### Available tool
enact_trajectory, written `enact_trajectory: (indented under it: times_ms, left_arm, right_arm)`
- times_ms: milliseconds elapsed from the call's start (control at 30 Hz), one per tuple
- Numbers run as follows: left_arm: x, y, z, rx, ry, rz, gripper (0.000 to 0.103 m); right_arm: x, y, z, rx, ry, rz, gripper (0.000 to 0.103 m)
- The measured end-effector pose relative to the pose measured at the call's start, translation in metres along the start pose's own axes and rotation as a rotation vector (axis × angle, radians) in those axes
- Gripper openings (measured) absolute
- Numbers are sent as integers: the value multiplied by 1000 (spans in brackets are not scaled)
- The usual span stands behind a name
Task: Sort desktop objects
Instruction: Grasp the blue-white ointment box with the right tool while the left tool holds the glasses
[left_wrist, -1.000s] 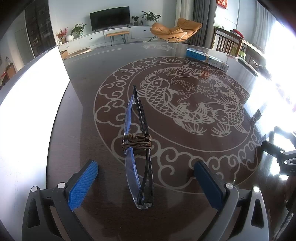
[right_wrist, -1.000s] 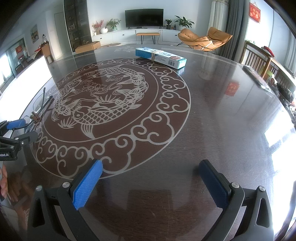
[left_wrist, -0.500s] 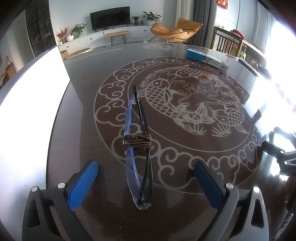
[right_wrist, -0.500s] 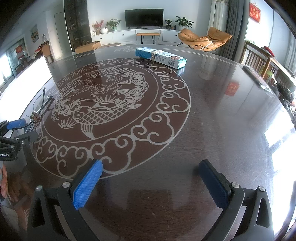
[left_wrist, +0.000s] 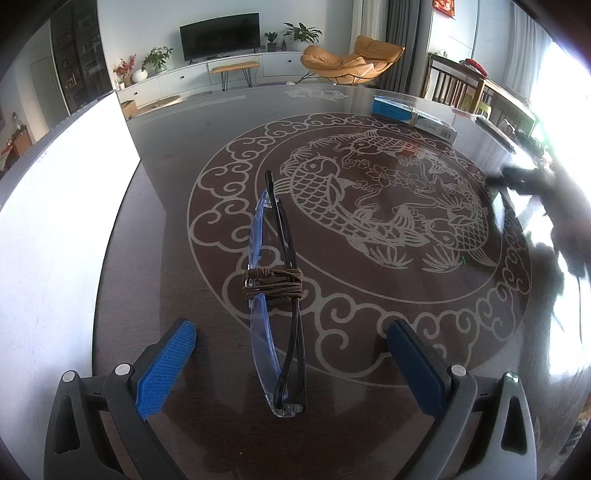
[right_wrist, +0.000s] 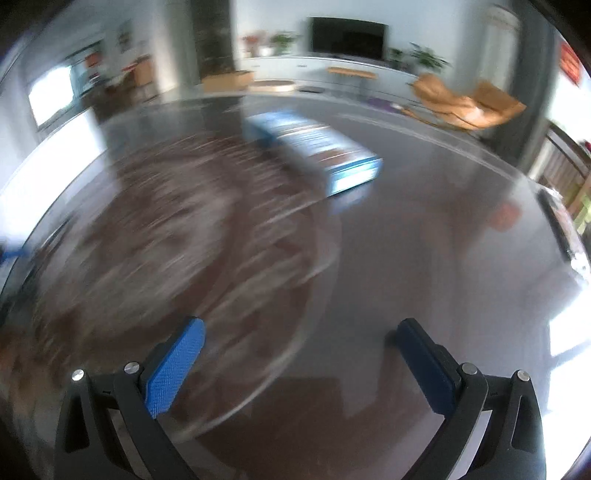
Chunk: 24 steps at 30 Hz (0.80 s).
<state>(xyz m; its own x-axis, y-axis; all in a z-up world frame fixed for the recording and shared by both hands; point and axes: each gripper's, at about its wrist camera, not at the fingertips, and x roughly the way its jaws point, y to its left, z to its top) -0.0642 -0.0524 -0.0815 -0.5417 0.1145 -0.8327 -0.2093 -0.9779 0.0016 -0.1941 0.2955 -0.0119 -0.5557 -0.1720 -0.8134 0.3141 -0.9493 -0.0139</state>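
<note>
— While my left tongs (left_wrist: 291, 363) hang low over the table (left_wrist: 177, 266), their two blue pads are spread wide and grip nothing. One pair of folded glasses (left_wrist: 275, 302) lies on the wood between the pads, touching neither, running straight away from my camera.

— Anything tied to them?

— Yes, one brown cord (left_wrist: 273, 286) wrapped several times around the middle, binding lens and arms together.

— And your right side?

— My right tongs (right_wrist: 301, 367) are also released, both pads well apart, nothing between them. That view is smeared, so I can't read fine detail. Ahead of them sits one blue-and-white box (right_wrist: 314, 147) flat on the table; whether it holds anything I cannot tell, it looks closed.

— Same box from the left?

— Same one, far across the carved fish pattern (left_wrist: 369, 206), well apart from the glasses. So my count: one pair of glasses, one cord, one box.
</note>
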Motion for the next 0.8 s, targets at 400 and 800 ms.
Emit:
enact_trajectory:
  times_ms: [400,800]
  left_arm:
    - [-4,-4,1,-2,0,4,103]
    - [-6,-1,0,-3,-1,4,103]
  right_arm:
    - [69,14,96,-107,1,27,103]
    - [-8,76,4,-57,-1,-18,41]
